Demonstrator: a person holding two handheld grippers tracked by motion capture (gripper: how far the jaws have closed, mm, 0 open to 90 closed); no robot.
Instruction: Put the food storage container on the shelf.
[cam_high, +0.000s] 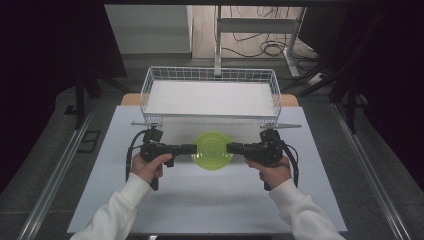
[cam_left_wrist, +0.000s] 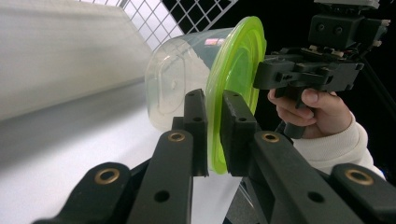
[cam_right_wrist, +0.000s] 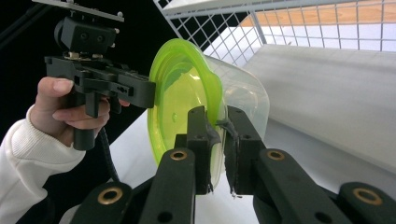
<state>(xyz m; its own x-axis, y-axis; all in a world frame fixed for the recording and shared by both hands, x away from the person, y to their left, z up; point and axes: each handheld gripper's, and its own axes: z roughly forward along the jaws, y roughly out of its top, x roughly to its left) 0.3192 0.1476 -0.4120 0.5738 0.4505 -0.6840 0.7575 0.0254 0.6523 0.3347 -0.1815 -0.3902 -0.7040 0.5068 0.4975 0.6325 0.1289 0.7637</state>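
High view shows you holding a tub (cam_high: 213, 150) with a green lid (cam_high: 213, 145) between both grippers, off the table (cam_high: 115, 200) just in front of the wire basket (cam_high: 150, 80). Your left gripper (cam_high: 191, 149) is clenched on the lid rim at one side, and your right gripper (cam_high: 231, 147) grips the rim opposite. In the left gripper view the pads (cam_left_wrist: 233, 121) pinch the green edge (cam_left_wrist: 215, 140), the clear body (cam_left_wrist: 177, 84) hanging past them.

To do this carry well, I'd judge that you should keep both hands level and moving together; if one leads, the rim could twist out of the other pinch. Keep pressure steady, since you hold the lid alone and the body may drop if the lid pops.

The tub sits upright, lid facing up toward the camera, base toward the table. It looks roughly round from above, so its main axis runs vertically, and your grippers line up across it, left to right.
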